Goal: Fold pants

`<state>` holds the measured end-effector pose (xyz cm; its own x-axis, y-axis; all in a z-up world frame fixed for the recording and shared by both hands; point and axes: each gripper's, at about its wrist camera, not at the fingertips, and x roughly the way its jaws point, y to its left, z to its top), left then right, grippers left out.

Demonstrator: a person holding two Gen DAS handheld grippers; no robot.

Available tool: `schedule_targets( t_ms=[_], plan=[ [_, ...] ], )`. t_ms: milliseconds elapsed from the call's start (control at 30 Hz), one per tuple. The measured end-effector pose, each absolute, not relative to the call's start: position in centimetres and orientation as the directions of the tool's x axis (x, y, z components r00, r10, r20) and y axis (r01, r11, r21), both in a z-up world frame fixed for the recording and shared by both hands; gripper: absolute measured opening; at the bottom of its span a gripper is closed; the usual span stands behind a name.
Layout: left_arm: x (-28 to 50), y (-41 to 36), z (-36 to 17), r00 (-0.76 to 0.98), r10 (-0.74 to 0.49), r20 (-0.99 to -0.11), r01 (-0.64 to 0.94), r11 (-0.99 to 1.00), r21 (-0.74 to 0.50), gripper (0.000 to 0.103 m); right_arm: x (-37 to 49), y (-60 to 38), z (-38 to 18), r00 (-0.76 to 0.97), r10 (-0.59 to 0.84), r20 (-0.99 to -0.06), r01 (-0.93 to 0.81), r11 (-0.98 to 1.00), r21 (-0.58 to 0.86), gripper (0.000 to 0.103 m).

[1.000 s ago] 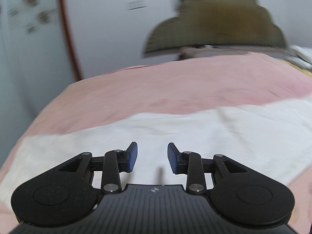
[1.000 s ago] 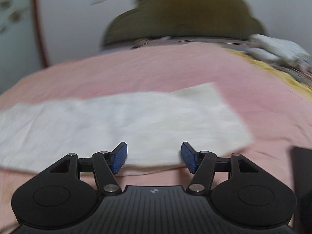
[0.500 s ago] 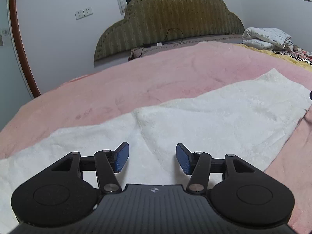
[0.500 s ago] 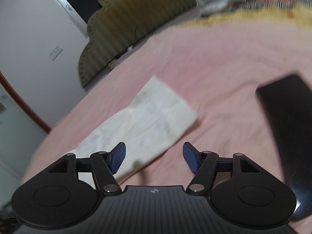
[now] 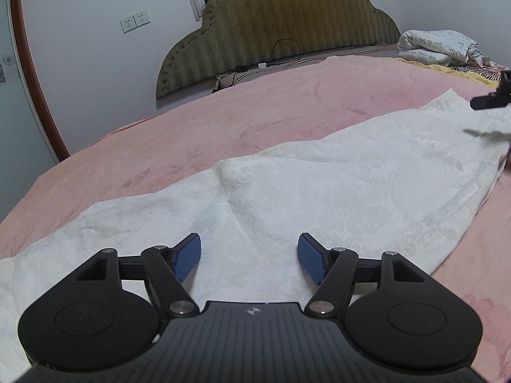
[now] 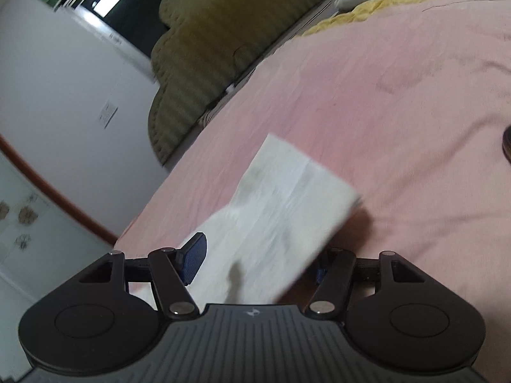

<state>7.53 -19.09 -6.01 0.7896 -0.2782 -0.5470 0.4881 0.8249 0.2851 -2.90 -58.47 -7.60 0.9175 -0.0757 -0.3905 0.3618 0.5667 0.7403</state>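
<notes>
Left wrist view: left tongs (image 5: 249,258) spread wide, holding nothing, low centre of frame above the white pants (image 5: 319,198). Pants lie flat across the pink bed (image 5: 223,127), running lower left to right edge. Headboard (image 5: 281,28) top centre. Right tongs' tip (image 5: 490,100) at far right edge.

Right wrist view, tilted and blurred: right tongs (image 6: 258,263) spread wide; pants (image 6: 281,223) end lies between the pads, right pad hidden behind cloth. Not clamped.

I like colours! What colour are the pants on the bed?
White pants, clearest in the left wrist view, on the pink bed.
</notes>
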Motion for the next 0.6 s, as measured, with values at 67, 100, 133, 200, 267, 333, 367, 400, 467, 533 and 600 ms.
schedule_targets(
  t_ms=[67, 100, 133, 200, 267, 333, 367, 400, 467, 533, 600],
  plan=[
    [7.6, -19.1, -6.1, 0.791, -0.275, -0.547, 0.485, 0.827, 0.285, 0.075, -2.2, -59.3, -7.8, 0.920, -0.105, -0.378, 0.372, 0.540, 0.755, 0.055],
    [7.6, -19.1, -6.1, 0.790, -0.275, -0.548, 0.484, 0.828, 0.283, 0.075, -1.9, -59.6, -8.0, 0.916, -0.119, -0.382, 0.384, 0.529, 0.757, 0.049],
    [7.7, -19.2, -6.0, 0.789, -0.276, -0.549, 0.485, 0.829, 0.280, 0.075, -1.6, -59.9, -8.1, 0.911, -0.129, -0.391, 0.398, 0.523, 0.754, 0.034],
    [7.9, -19.1, -5.9, 0.784, -0.282, -0.553, 0.488, 0.830, 0.269, 0.075, -1.2, -60.6, -8.9, 0.901, -0.144, -0.409, 0.423, 0.496, 0.758, 0.019],
    [8.2, -18.8, -5.5, 0.775, -0.298, -0.557, 0.494, 0.835, 0.240, 0.074, -1.4, -61.0, -9.3, 0.908, -0.140, -0.394, 0.411, 0.474, 0.779, 0.017],
    [8.8, -18.2, -4.7, 0.757, -0.331, -0.563, 0.498, 0.851, 0.169, 0.074, -1.6, -59.8, -8.2, 0.903, -0.175, -0.393, 0.422, 0.537, 0.731, 0.015],
    [9.3, -17.8, -4.2, 0.741, -0.357, -0.568, 0.499, 0.859, 0.111, 0.074, -1.4, -58.9, -7.2, 0.898, -0.198, -0.392, 0.428, 0.593, 0.681, 0.015],
    [9.8, -17.4, -3.6, 0.719, -0.391, -0.575, 0.503, 0.863, 0.041, 0.074, -1.0, -57.3, -5.7, 0.897, -0.221, -0.382, 0.424, 0.675, 0.604, 0.015],
    [11.5, -16.5, -2.6, 0.647, -0.480, -0.593, 0.507, 0.851, -0.136, 0.074, -0.2, -54.0, -3.2, 0.906, -0.229, -0.356, 0.381, 0.808, 0.449, 0.015],
    [13.6, -15.8, -2.1, 0.537, -0.589, -0.604, 0.485, 0.801, -0.351, 0.074, 0.9, -50.0, -1.2, 0.919, -0.206, -0.337, 0.307, 0.908, 0.283, 0.015],
    [15.5, -15.4, -2.4, 0.424, -0.703, -0.571, 0.418, 0.711, -0.565, 0.075, 2.0, -46.0, -0.2, 0.928, -0.184, -0.323, 0.235, 0.964, 0.123, 0.015]
  ],
)
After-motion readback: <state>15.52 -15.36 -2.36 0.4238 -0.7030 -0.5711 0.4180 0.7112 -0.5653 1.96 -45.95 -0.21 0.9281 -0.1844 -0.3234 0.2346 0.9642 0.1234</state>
